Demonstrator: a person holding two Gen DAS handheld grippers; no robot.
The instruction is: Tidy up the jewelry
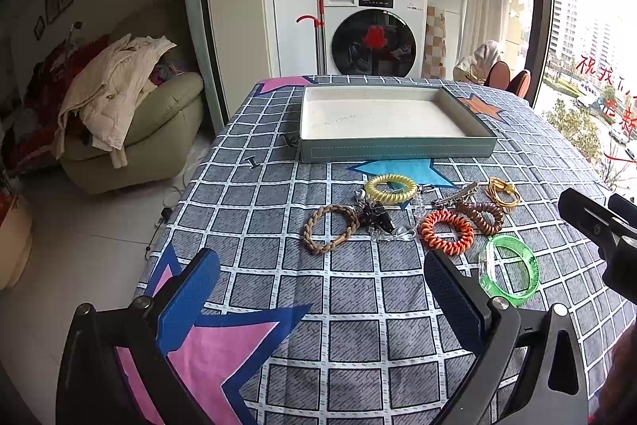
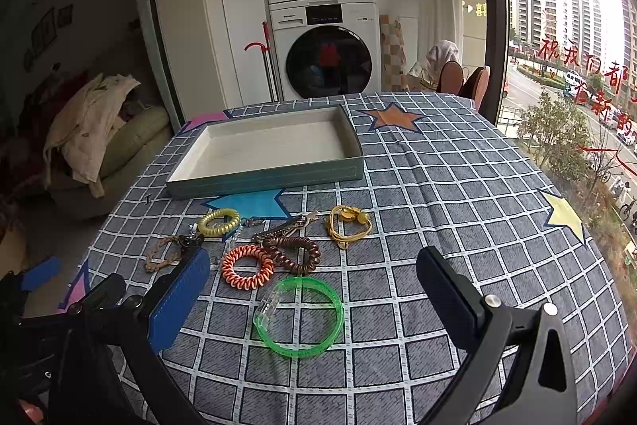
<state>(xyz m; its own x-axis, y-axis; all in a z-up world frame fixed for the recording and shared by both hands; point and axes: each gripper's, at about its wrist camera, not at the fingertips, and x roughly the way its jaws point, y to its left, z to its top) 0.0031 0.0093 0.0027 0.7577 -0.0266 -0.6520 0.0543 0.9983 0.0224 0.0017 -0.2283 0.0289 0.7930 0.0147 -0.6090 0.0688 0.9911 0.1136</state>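
Observation:
A teal tray with a cream lining stands empty at the far side of the table. In front of it lies a cluster of jewelry: a yellow coil band, a braided tan bracelet, an orange coil band, a brown coil band, a gold cord piece, a metal clip and a green bangle. My left gripper is open, short of the cluster. My right gripper is open, its fingers either side of the green bangle.
The table carries a grey checked cloth with coloured stars. Left of the table are a floor drop and a sofa heaped with clothes. Behind stand stacked washing machines. A window is at the right.

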